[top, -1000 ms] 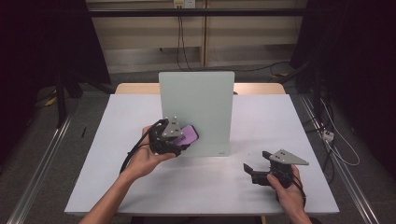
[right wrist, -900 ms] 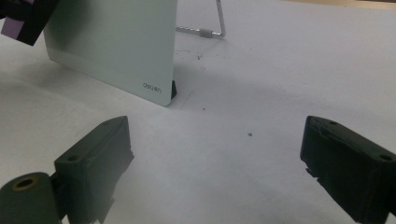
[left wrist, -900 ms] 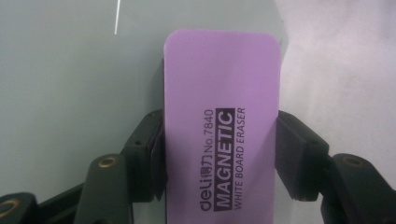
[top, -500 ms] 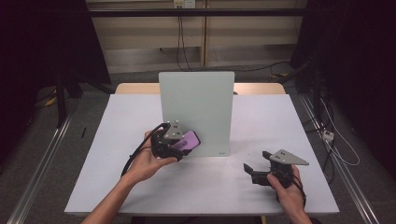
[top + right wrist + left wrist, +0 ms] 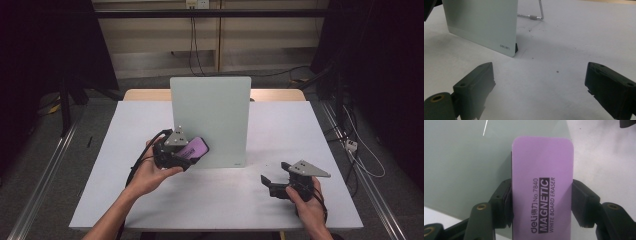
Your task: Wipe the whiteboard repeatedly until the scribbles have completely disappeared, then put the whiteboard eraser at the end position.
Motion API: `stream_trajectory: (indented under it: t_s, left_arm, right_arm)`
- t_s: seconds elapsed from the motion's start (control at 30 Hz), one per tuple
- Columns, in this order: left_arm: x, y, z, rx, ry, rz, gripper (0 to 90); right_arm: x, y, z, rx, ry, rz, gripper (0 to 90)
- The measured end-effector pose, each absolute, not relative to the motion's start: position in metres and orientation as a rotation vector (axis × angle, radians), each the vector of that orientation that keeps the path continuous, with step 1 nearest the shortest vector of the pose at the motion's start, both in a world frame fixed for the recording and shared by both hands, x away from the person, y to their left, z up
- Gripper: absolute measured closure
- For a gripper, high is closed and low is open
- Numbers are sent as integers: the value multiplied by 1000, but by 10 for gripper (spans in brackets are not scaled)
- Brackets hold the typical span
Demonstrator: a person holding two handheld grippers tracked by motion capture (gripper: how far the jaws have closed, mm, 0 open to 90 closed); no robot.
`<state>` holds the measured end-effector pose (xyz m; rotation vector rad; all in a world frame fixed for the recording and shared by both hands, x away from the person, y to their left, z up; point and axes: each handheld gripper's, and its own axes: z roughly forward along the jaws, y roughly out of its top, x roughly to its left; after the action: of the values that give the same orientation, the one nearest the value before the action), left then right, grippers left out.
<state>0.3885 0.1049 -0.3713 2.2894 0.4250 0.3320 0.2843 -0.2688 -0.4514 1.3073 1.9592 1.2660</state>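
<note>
With the left tongs [image 5: 186, 154] clamped on the purple eraser [image 5: 542, 187], press it flat against the whiteboard [image 5: 210, 115] and wipe evenly; the right tongs [image 5: 274, 184] rest apart.

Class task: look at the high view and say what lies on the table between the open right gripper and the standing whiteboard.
Nothing: in the high view the table is bare between the right gripper and the whiteboard.

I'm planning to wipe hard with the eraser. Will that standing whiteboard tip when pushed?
The whiteboard probably tips or slides fairly easily: it stands nearly upright on a thin wire stand. The smooth table likely offers little grip.
</note>
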Motion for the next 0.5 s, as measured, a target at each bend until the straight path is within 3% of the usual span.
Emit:
stream_trajectory:
  t_s: [0.3,0.5]
  left_arm:
    - [383,112,-372,2292,484,350,409]
    - [383,115,-370,2265,487,297,408]
  right_arm:
    - [283,-270,-451,1301,1961,1271,89]
    - [284,-269,-451,1302,1963,1267,89]
